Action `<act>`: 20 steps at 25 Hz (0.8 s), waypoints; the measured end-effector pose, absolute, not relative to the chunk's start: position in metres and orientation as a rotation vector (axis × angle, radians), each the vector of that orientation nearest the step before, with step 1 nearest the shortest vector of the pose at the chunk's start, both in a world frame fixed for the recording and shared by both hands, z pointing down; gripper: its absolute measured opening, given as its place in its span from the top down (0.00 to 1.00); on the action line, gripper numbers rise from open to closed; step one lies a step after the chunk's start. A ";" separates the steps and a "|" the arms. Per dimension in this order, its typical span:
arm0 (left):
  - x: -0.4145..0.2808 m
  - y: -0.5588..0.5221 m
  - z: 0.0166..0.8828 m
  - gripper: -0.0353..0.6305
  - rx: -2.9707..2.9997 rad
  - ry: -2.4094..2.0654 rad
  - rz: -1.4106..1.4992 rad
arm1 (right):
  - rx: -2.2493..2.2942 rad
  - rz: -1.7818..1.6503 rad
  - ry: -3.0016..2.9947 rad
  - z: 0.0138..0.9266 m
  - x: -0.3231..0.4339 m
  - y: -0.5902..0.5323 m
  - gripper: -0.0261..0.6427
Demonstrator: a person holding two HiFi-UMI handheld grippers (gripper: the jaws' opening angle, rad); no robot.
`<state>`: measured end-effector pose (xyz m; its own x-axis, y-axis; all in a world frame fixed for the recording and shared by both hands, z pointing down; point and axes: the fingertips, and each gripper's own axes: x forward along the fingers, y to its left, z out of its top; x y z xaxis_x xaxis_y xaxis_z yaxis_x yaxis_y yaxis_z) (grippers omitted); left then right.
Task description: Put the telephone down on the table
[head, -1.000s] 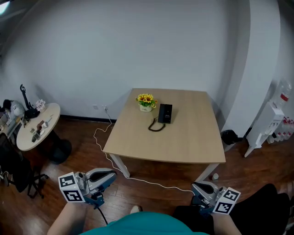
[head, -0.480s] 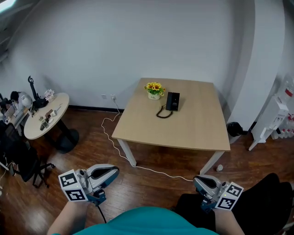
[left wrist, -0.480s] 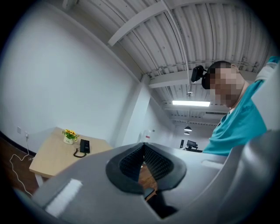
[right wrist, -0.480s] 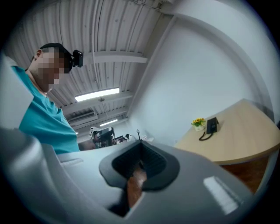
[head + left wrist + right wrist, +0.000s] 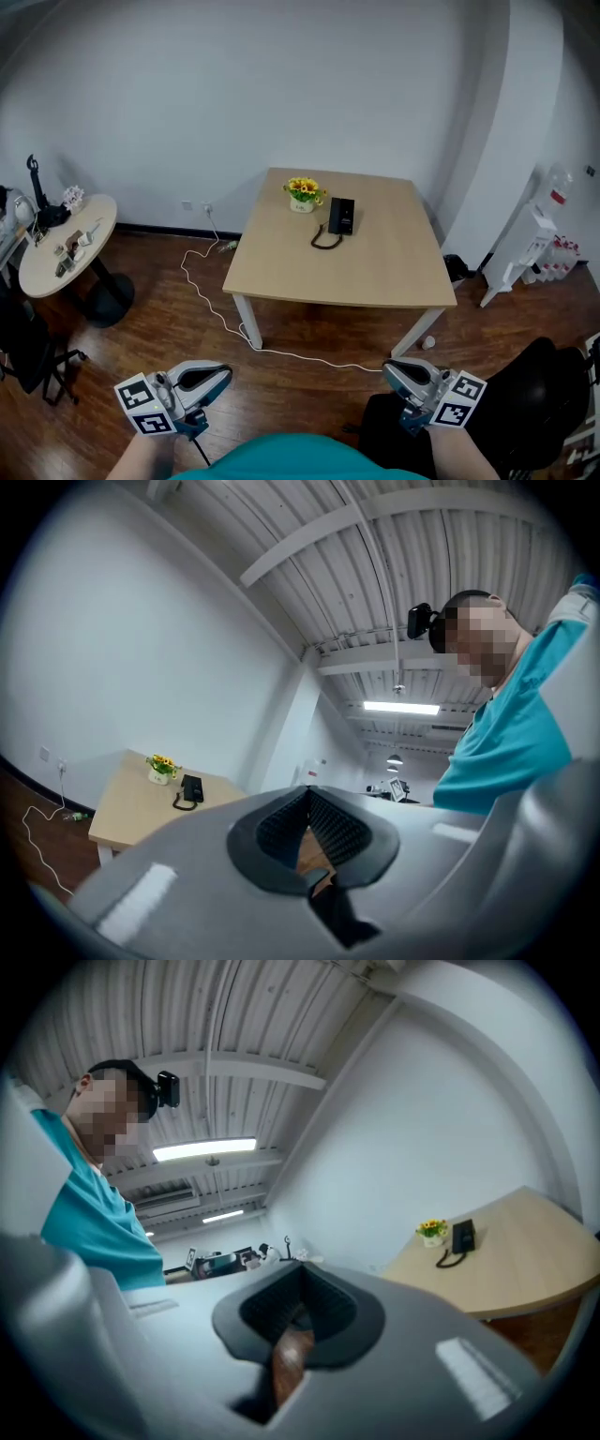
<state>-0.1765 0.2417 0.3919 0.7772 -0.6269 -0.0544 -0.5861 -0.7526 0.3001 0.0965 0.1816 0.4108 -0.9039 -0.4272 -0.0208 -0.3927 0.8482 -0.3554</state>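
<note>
Head view: a black corded telephone (image 5: pixel 341 216) lies on the square light-wood table (image 5: pixel 375 272) — well apart from the left gripper (image 5: pixel 217 374) and right gripper (image 5: pixel 394 368), both closed, empty.

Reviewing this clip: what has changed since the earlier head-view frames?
Nothing was taken hold of or let go. The head view swung slightly; the left tongs and right tongs stay low at its bottom edge, shut and empty. The telephone stays on the table beside the flower pot.
</note>
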 end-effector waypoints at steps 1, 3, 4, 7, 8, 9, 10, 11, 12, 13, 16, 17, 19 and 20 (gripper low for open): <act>-0.184 0.242 0.394 0.94 2.712 -0.926 -0.219 | -0.677 -0.532 2.919 0.412 0.089 0.183 0.96; -0.194 0.244 0.400 0.94 2.722 -0.886 -0.204 | -0.728 -0.549 2.891 0.412 0.079 0.185 0.96; -0.198 0.246 0.404 0.94 2.723 -0.866 -0.194 | -0.752 -0.562 2.873 0.413 0.074 0.186 0.96; -0.203 0.251 0.413 0.94 2.713 -0.835 -0.170 | -0.802 -0.577 2.861 0.418 0.065 0.192 0.96; -0.201 0.251 0.413 0.94 2.715 -0.836 -0.166 | -0.806 -0.567 2.875 0.420 0.064 0.195 0.96; -0.197 0.252 0.412 0.94 2.720 -0.839 -0.168 | -0.806 -0.552 2.892 0.421 0.065 0.197 0.96; -0.191 0.253 0.410 0.94 2.727 -0.842 -0.176 | -0.807 -0.537 2.910 0.422 0.069 0.199 0.96; -0.185 0.254 0.407 0.94 2.730 -0.848 -0.194 | -0.809 -0.526 2.925 0.424 0.073 0.199 0.96; -0.179 0.254 0.405 0.94 2.728 -0.856 -0.219 | -0.809 -0.524 2.937 0.425 0.078 0.200 0.96; -0.173 0.255 0.403 0.94 2.722 -0.863 -0.246 | -0.804 -0.524 2.947 0.425 0.083 0.201 0.96; -0.153 0.252 0.401 0.94 2.719 -0.864 -0.287 | -0.785 -0.494 2.976 0.424 0.097 0.202 0.96; -0.146 0.250 0.401 0.94 2.723 -0.866 -0.285 | -0.780 -0.485 2.978 0.423 0.101 0.201 0.96; -0.135 0.247 0.403 0.94 2.725 -0.864 -0.284 | -0.770 -0.475 2.979 0.422 0.106 0.200 0.96; -0.131 0.247 0.403 0.94 2.723 -0.859 -0.286 | -0.765 -0.473 2.980 0.422 0.107 0.200 0.96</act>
